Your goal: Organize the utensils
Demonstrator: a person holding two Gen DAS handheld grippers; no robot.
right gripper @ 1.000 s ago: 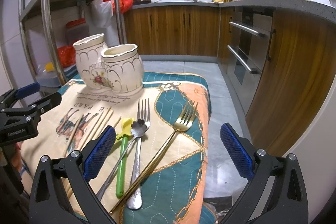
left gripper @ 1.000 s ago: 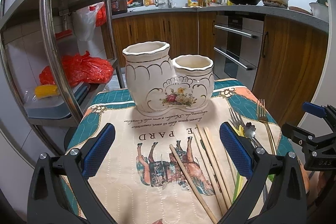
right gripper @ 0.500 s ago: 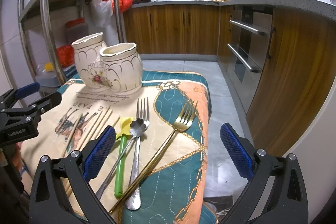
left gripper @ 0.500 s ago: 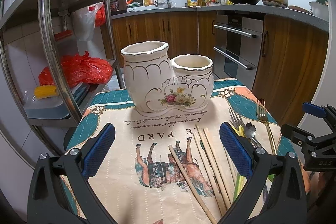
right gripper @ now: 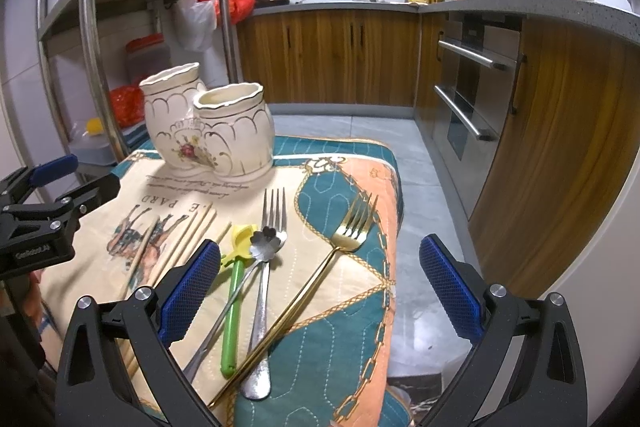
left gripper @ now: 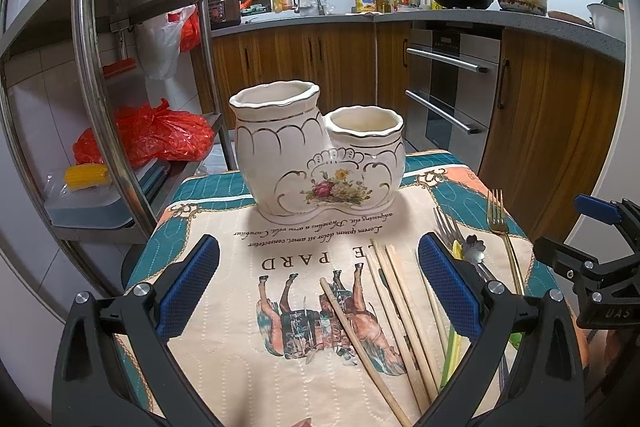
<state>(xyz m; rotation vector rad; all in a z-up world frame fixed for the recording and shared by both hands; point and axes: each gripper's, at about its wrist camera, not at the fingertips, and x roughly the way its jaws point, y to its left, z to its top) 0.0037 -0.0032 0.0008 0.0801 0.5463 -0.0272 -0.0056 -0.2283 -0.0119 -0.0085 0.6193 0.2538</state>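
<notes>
A white two-pot ceramic holder (left gripper: 316, 151) stands empty at the far side of the cloth-covered table; it also shows in the right wrist view (right gripper: 208, 131). Several wooden chopsticks (left gripper: 396, 311) lie before my open, empty left gripper (left gripper: 318, 287). A gold fork (right gripper: 320, 275), a silver fork (right gripper: 266, 267), a flower-headed spoon (right gripper: 268, 239) and a green-handled yellow utensil (right gripper: 234, 295) lie before my open, empty right gripper (right gripper: 320, 291). The right gripper also shows at the right edge of the left wrist view (left gripper: 592, 267).
A steel shelf rack (left gripper: 96, 75) with red bags stands left of the table. Wooden cabinets and an oven (left gripper: 452, 95) lie beyond. The table's right edge (right gripper: 394, 227) drops to the tiled floor.
Both grippers have drifted very slightly; the holder and utensils lie as before. Both stay open.
</notes>
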